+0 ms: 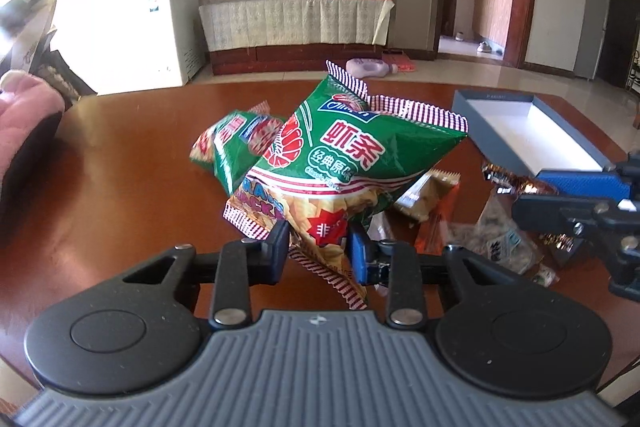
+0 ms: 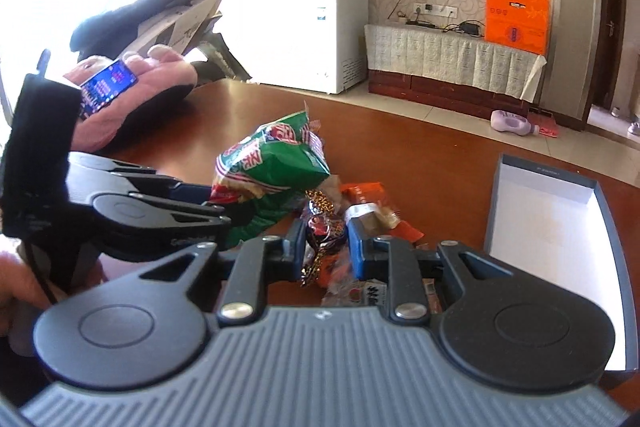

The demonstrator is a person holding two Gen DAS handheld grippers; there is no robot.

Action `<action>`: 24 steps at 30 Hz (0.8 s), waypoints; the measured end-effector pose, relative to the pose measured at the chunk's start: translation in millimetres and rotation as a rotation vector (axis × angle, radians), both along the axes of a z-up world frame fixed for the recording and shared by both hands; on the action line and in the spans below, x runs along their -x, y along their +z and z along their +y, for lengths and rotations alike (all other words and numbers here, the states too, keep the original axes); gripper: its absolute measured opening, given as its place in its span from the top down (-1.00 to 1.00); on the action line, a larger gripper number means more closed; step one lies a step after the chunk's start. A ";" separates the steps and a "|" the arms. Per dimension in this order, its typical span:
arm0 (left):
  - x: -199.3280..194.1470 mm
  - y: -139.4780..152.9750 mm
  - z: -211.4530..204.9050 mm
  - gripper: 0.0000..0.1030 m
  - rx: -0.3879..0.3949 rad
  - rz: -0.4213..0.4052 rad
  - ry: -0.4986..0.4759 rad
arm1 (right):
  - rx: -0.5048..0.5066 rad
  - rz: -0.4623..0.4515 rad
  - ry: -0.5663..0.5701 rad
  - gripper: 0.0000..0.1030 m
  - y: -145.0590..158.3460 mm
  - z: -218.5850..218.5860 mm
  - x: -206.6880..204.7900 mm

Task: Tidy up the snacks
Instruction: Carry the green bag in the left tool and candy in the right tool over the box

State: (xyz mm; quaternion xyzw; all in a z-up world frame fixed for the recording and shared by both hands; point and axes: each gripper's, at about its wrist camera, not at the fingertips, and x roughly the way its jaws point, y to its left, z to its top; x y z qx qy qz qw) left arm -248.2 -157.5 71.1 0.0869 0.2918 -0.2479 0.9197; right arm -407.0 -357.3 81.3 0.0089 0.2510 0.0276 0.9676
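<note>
My left gripper (image 1: 318, 247) is shut on the bottom corner of a green prawn-cracker bag (image 1: 340, 155) and holds it up above the brown table (image 1: 132, 179). A second green bag (image 1: 228, 147) lies behind it. My right gripper (image 2: 325, 243) is shut on a small brown-and-orange wrapped snack (image 2: 322, 227), over a pile of snack packets (image 2: 372, 211). The green bag also shows in the right wrist view (image 2: 276, 163), held by the left gripper (image 2: 224, 215). An open grey box with a white inside (image 1: 532, 131) lies at the right; it also shows in the right wrist view (image 2: 560, 227).
More packets lie on the table: an orange one (image 1: 436, 223), a clear bag (image 1: 496, 239), a beige one (image 1: 424, 199). A pink-sleeved arm with a phone (image 2: 108, 87) rests at the table's left. A white freezer (image 1: 152, 23) and TV stand (image 1: 296, 23) lie beyond.
</note>
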 end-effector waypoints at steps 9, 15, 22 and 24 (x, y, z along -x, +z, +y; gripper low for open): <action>4.9 15.8 -29.8 0.29 -0.002 -0.040 -0.057 | -0.042 -0.016 -0.046 0.50 -1.5 -21.9 4.6; 14.9 21.1 -52.8 0.30 0.001 -0.057 -0.104 | -0.061 -0.038 -0.089 0.50 1.0 -34.8 9.7; 26.9 25.0 -74.3 0.31 0.013 -0.066 -0.151 | -0.084 -0.061 -0.157 0.50 2.2 -55.7 16.8; 29.8 28.3 -81.9 0.31 0.015 -0.080 -0.168 | -0.091 -0.066 -0.172 0.50 2.8 -61.6 18.2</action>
